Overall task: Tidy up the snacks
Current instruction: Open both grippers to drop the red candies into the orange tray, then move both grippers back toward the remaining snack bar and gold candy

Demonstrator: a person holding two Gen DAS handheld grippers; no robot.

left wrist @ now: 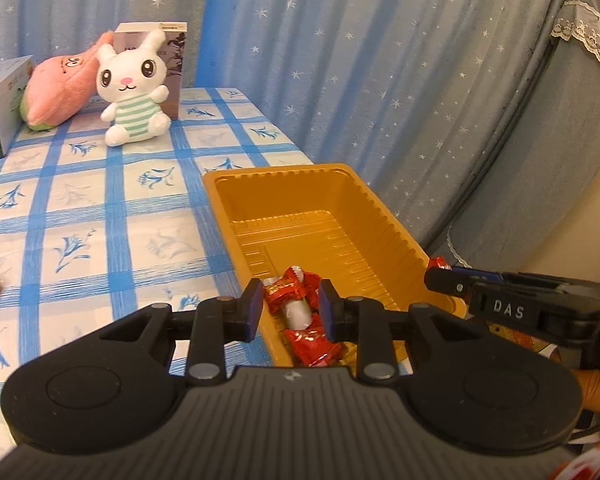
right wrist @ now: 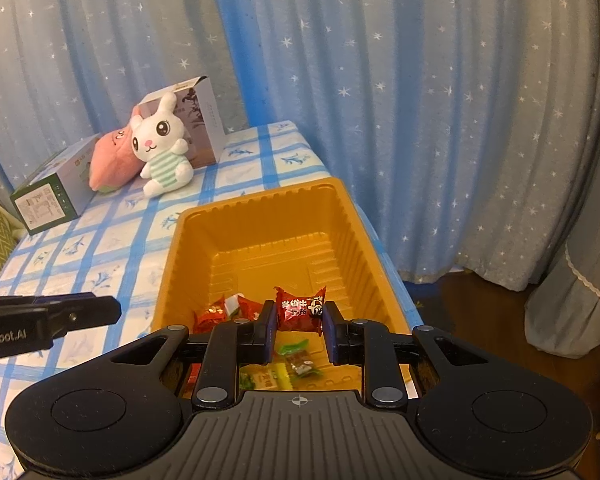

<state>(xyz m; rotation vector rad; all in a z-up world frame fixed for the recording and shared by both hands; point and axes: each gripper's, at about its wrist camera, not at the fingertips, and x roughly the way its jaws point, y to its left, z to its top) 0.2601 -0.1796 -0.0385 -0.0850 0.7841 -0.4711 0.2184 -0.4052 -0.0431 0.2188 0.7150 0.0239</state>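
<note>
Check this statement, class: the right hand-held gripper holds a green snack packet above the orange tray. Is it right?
The colour is wrong. In the right wrist view, the right hand-held gripper holds a red snack packet above the orange tray; the green packets lie below it.

Tray (right wrist: pixel 260 216) on table (right wrist: pixel 100 248) at right edge. Wrapped snacks (right wrist: pixel 220 314) in tray's near end. Right gripper (right wrist: pixel 300 322) above near end, snack packet (right wrist: pixel 300 308) between fingers. Plush rabbit (right wrist: pixel 162 148) at 10 o'clock beyond tray, upright box (right wrist: pixel 204 120) behind it, plush peach (right wrist: pixel 110 160) at its left.
</note>
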